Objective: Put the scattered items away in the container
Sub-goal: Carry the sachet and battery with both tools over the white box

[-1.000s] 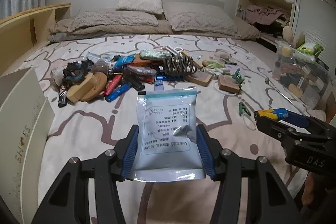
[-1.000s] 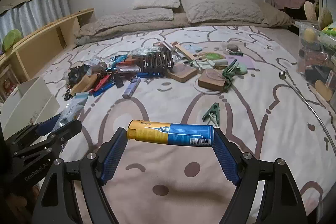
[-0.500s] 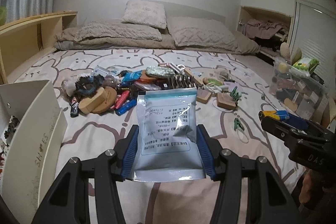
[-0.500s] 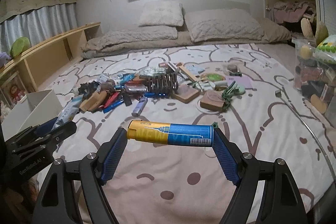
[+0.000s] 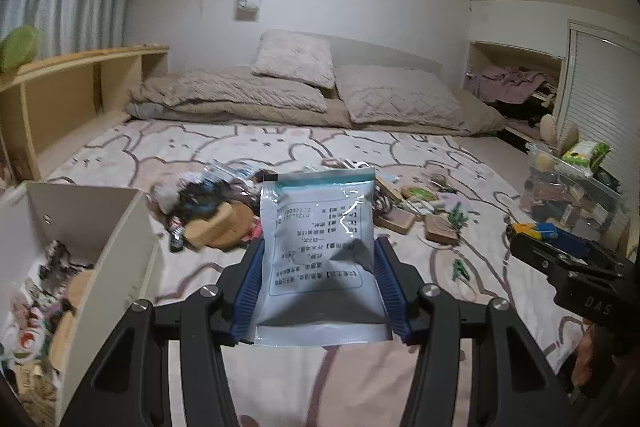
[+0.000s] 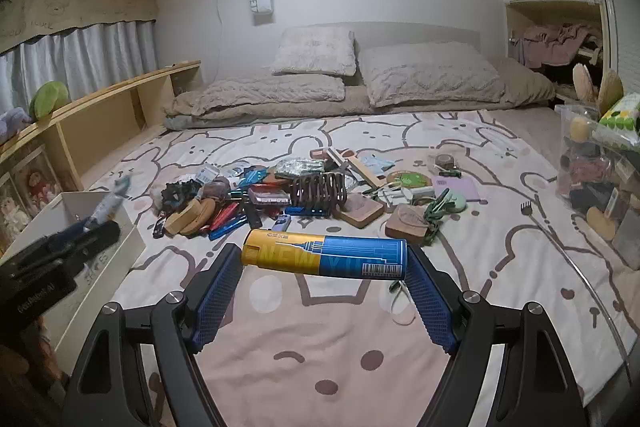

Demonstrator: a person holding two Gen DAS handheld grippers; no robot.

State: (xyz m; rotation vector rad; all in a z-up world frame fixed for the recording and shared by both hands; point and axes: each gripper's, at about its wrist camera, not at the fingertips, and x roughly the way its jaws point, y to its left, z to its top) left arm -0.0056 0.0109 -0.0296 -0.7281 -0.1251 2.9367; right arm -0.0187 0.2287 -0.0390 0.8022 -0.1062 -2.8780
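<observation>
Bedroom, bunny-print bed (image 6: 460,147) with clutter pile (image 6: 280,195) mid-bed. Left tongs (image 5: 318,291) clamp a white printed sachet (image 5: 318,247), upright, above the near bed. Right tongs (image 6: 324,291) grip a yellow-blue tube (image 6: 324,259) endwise, level. White container (image 5: 116,247) near left, part filled.

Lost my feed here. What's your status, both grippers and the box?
Left gripper shut on pouch. Right gripper shut on blue-yellow tube. White box at left, part filled. Nothing blocking.
</observation>
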